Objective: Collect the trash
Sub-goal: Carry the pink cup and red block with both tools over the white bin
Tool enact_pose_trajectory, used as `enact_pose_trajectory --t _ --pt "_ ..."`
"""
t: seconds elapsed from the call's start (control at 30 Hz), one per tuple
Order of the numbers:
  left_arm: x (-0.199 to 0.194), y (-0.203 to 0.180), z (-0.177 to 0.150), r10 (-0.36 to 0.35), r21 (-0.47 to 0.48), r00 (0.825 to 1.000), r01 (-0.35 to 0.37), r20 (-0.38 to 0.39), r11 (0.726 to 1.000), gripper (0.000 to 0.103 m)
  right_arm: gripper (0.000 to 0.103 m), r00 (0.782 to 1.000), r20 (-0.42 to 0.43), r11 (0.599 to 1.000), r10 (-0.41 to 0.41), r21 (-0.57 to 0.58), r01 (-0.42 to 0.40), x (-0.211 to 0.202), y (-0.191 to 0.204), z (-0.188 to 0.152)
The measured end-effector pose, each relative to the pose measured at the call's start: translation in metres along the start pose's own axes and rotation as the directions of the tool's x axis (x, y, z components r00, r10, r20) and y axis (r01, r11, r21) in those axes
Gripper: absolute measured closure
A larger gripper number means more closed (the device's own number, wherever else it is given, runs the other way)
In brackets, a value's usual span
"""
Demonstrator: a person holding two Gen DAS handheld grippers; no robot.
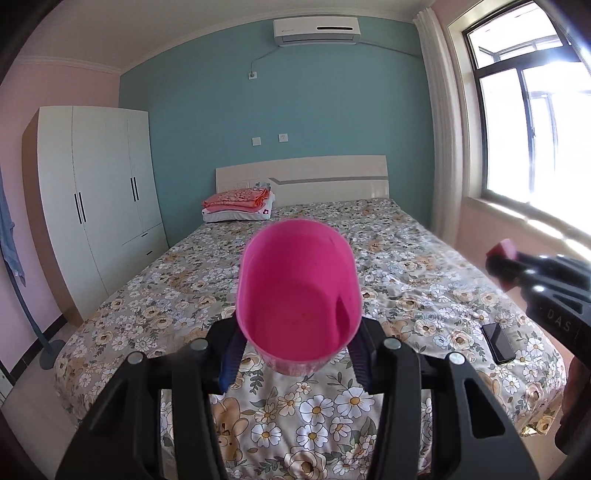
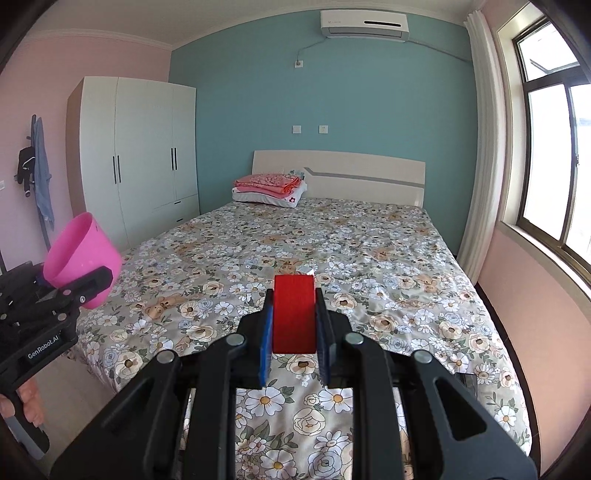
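Two tools clamped: left tool (image 1: pixel 295 354) on pink bin (image 1: pixel 297 291), right tool (image 2: pixel 294 325) on red block (image 2: pixel 294 314); phone (image 1: pixel 498 342) left-view only.

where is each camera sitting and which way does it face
Left wrist: on the left tongs, facing the headboard along the floral-quilted bed; its black fingers clamp a round pink plastic bucket; the right tongs show at right.
Right wrist: on the right tongs, facing likewise; its blue pads grip a red rectangular block; the left tongs show at left.
Shared: bed, white wardrobe, air conditioner, bucket.
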State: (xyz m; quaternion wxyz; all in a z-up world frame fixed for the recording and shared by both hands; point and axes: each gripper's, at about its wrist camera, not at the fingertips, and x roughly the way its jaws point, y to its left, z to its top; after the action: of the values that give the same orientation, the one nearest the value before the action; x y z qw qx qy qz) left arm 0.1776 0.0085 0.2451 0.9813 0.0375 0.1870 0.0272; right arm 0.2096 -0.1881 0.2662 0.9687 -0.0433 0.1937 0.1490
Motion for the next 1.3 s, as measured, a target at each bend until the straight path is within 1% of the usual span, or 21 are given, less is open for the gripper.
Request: enact_pose_trajectory --t 0.1,0.23,0.37,0.47,0.6,0.7,0.83,0.93,1.03,1.17,1.23,1.3 --pt "-0.001 0.003 -0.015 0.004 0.024 1.0 -0.004 -0.019 1.0 0.052 0.082 1.0 0.004 1.0 -0.019 -0.021 0.019 -0.007 -0.002 -0.018" --pt "0.004 0.006 -0.04 -0.01 0.052 0.998 0.014 -0.061 0.999 0.052 0.082 0.999 -0.039 0.999 -0.007 -0.037 0.006 -0.009 -0.005 -0.051" --pt "0.01 0.009 -0.073 -0.019 0.081 0.995 0.028 -0.102 0.996 0.052 0.082 0.997 -0.078 0.998 0.007 -0.06 -0.012 -0.008 -0.004 -0.086" --pt "0.021 0.008 -0.098 -0.037 0.096 0.987 0.052 -0.155 0.994 0.052 0.082 0.995 -0.1 0.996 0.013 -0.086 -0.022 -0.006 -0.003 -0.11" --pt "0.032 0.004 -0.131 -0.075 0.1 0.973 0.099 -0.218 0.99 0.052 0.082 0.988 -0.154 0.994 0.032 -0.101 -0.048 0.003 -0.001 -0.142" --pt "0.041 -0.002 -0.157 -0.101 0.107 0.958 0.134 -0.267 0.985 0.052 0.082 0.979 -0.201 0.993 0.046 -0.102 -0.067 0.009 0.003 -0.166" --pt "0.059 -0.01 -0.191 -0.129 0.104 0.929 0.175 -0.348 0.979 0.052 0.082 0.965 -0.254 0.991 0.059 -0.104 -0.088 0.019 0.01 -0.193" --pt "0.068 -0.013 -0.214 -0.139 0.106 0.912 0.194 -0.386 0.975 0.052 0.082 0.952 -0.296 0.988 0.073 -0.108 -0.109 0.025 0.019 -0.212" --pt "0.077 -0.016 -0.237 -0.163 0.094 0.885 0.225 -0.436 0.97 0.052 0.082 0.936 -0.342 0.985 0.085 -0.115 -0.131 0.034 0.029 -0.231" --pt "0.089 -0.023 -0.27 -0.19 0.075 0.844 0.261 -0.502 0.962 0.052 0.082 0.907 -0.408 0.982 0.1 -0.106 -0.155 0.048 0.038 -0.259" --pt "0.093 -0.025 -0.284 -0.197 0.073 0.825 0.276 -0.53 0.958 0.052 0.082 0.889 -0.445 0.982 0.105 -0.093 -0.163 0.057 0.039 -0.274" --pt "0.098 -0.028 -0.298 -0.201 0.07 0.807 0.287 -0.555 0.955 0.052 0.082 0.866 -0.487 0.982 0.115 -0.074 -0.173 0.066 0.04 -0.291"
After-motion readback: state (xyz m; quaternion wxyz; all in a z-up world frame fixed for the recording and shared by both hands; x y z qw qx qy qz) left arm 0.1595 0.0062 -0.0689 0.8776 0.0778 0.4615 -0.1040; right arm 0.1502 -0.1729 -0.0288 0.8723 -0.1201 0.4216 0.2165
